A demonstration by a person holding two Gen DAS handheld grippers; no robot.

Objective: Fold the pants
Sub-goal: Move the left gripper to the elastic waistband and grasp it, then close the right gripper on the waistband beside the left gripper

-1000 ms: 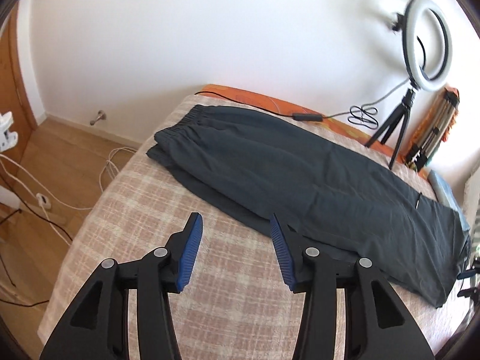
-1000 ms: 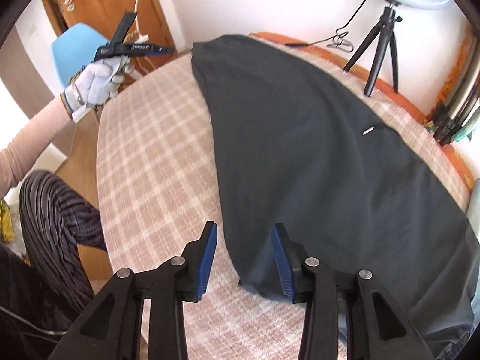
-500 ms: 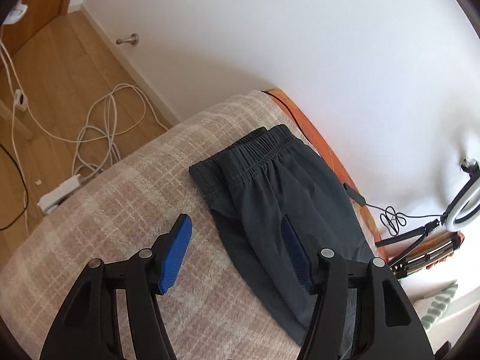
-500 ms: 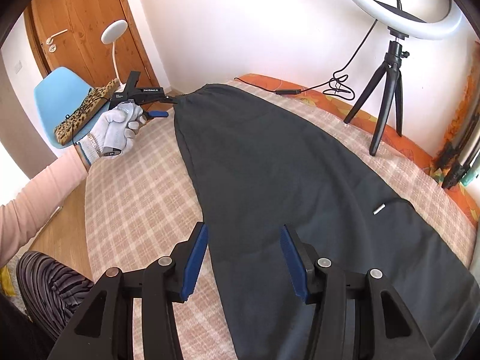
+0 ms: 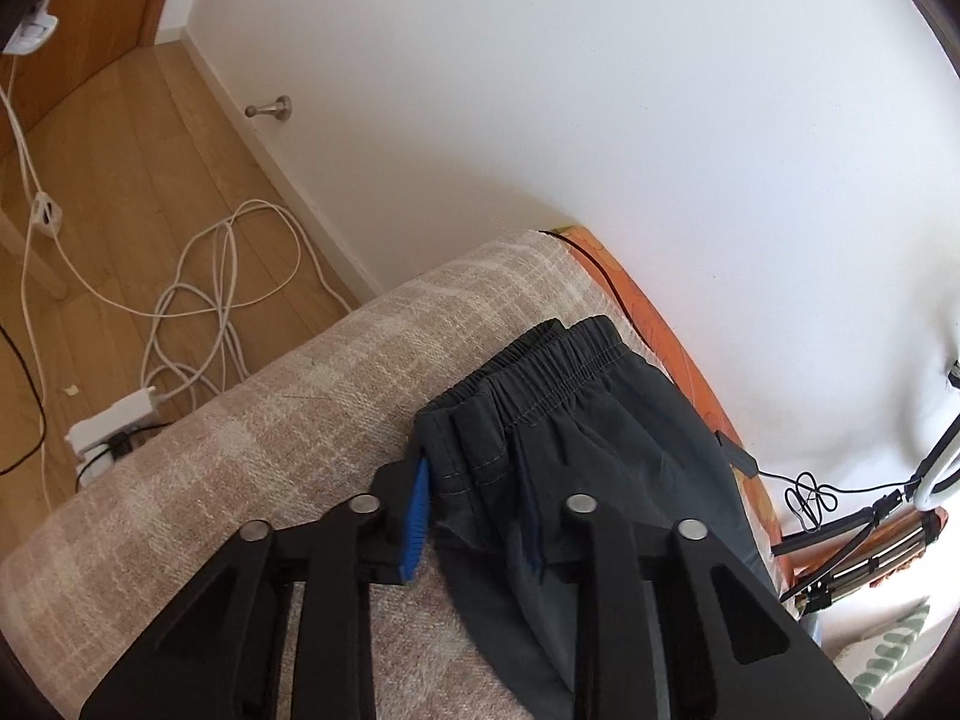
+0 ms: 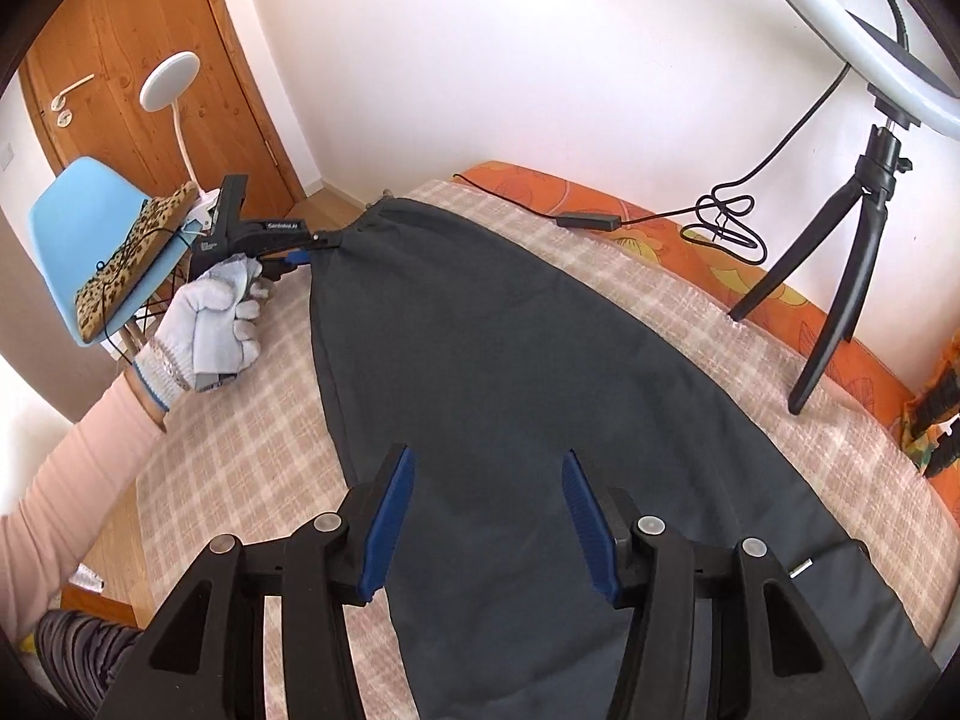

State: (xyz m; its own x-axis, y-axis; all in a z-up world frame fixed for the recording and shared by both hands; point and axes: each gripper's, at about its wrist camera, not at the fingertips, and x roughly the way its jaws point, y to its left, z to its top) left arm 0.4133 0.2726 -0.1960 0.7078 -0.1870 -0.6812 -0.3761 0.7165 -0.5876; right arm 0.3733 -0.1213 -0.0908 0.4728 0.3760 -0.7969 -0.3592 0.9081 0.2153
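Dark grey pants (image 6: 540,360) lie flat along a checked blanket (image 6: 240,450) on the bed, with the elastic waistband (image 5: 558,372) at the far end. My left gripper (image 5: 474,498) is at the near corner of the waistband, its jaws closing with bunched fabric pinched between the blue pads (image 5: 418,516). In the right wrist view the left gripper (image 6: 312,246) is held by a gloved hand (image 6: 204,324) and draws that corner to a point. My right gripper (image 6: 486,480) hovers open over the middle of the pants with nothing between its fingers.
A ring light on a black tripod (image 6: 840,252) stands on the bed's far side, with its cable (image 6: 726,222) on an orange sheet. A blue chair (image 6: 90,222) and a wooden door (image 6: 120,60) are beyond the bed's end. White cables (image 5: 198,300) lie on the wooden floor.
My left gripper came down to the waistband corner, rolled and closed on the fabric. My right gripper moved from the pants' edge towards their middle and opened a little wider.
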